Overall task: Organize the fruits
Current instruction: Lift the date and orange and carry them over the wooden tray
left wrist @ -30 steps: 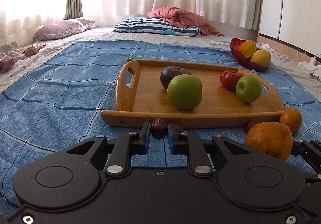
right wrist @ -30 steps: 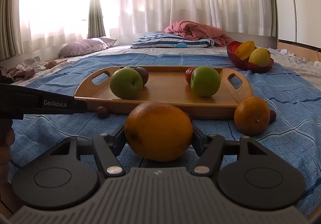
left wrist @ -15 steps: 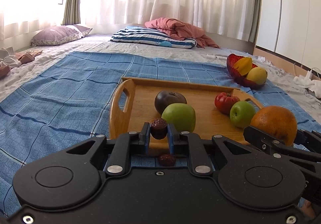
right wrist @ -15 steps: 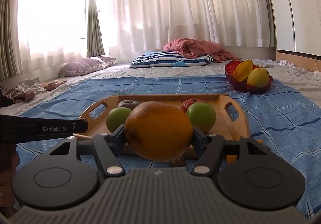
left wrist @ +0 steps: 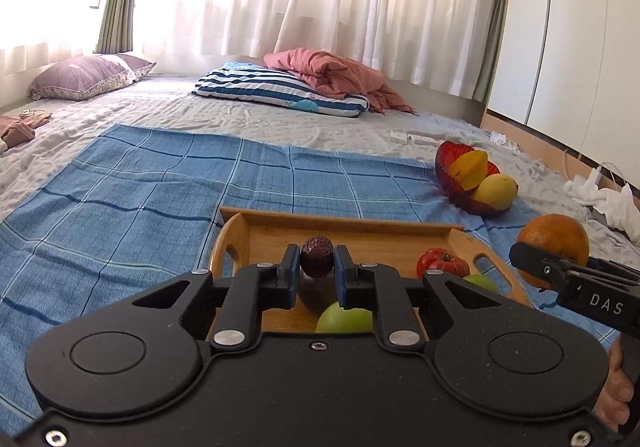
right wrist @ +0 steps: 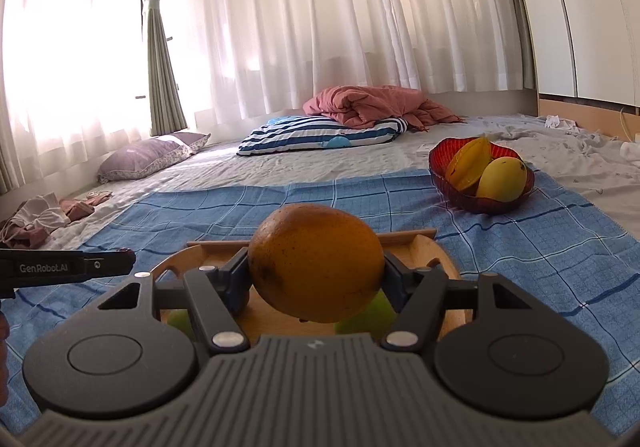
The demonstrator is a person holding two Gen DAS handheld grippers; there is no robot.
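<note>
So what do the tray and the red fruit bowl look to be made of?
Tray: wood, probably bamboo, smooth satin finish; warm honey colour, cut-out handles. Red bowl: likely glass or clear plastic, glossy; light passes through its scalloped wall. Which one cannot be told.

oranges 1 [right wrist: 316, 263] | green apples 2 [left wrist: 344, 319] | tomatoes 1 [left wrist: 442, 263] | pillows 2 [left wrist: 90, 75] | trays 1 [left wrist: 344, 221] | bowls 1 [right wrist: 480, 201]

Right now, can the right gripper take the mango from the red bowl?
Probably not: the right gripper is shut on an orange, so its jaws are full. The path to the mango in the red bowl looks free otherwise.
</note>
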